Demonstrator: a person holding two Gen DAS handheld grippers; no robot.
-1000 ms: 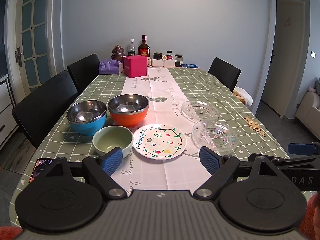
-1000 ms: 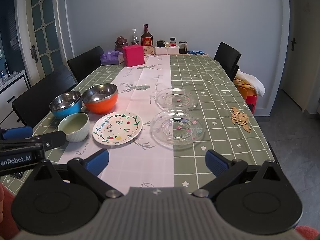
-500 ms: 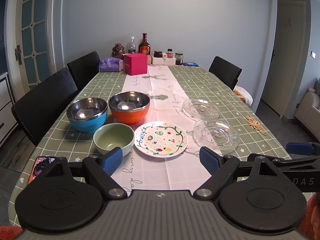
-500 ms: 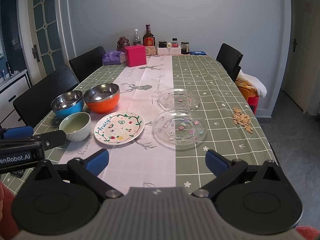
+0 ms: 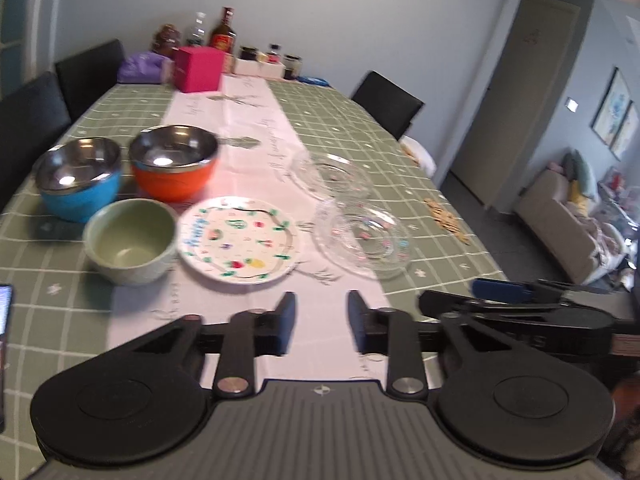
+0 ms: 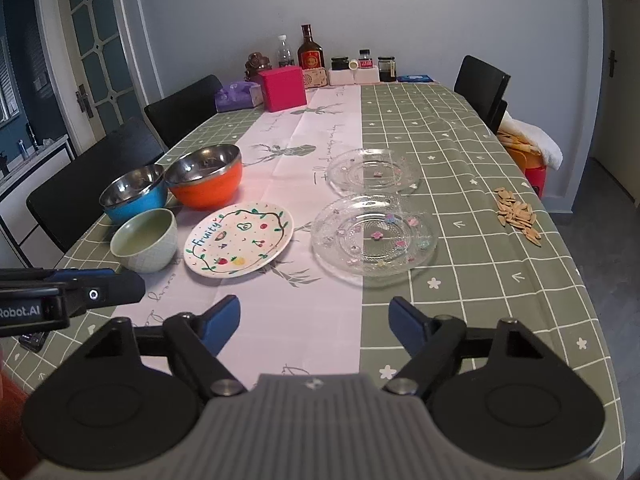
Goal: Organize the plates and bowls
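A: What is the biggest thing here?

B: The long table (image 6: 460, 152), with a green checked cloth and a pale runner (image 6: 304, 184) down the middle. Black chairs (image 6: 92, 176) stand along its left edge, and one more is at the far right. The near end of the runner is bare, and the right side of the cloth is mostly free up to the table edge. Only a small heap of seeds (image 6: 518, 216) lies there, close to that edge.

A: And the dishes?

B: Two clear glass plates lie right of the runner. The near glass plate (image 6: 374, 238) and the far glass plate (image 6: 374, 170) are just beside each other, apart from the rest. The painted plate (image 6: 239, 239) lies on the runner, with a free strip between it and the near glass plate. On the left are the orange bowl (image 6: 205, 176) and the blue bowl (image 6: 134, 192), side by side, both steel inside. The small green bowl (image 6: 145, 239) stands in front of them, just beside the painted plate. All stand upright.

A: What is at the far end?

B: A pink box (image 6: 283, 88), some bottles (image 6: 310, 54) and jars by the wall, well apart from the dishes.

A: And the tongs?

B: The left gripper (image 5: 322, 322) is closing; only a narrow gap is left and nothing is between the jaws. The right gripper (image 6: 314, 324) is also closing but is quite wide, also with nothing in it. Both hang over the bare near end of the runner, short of the plates.
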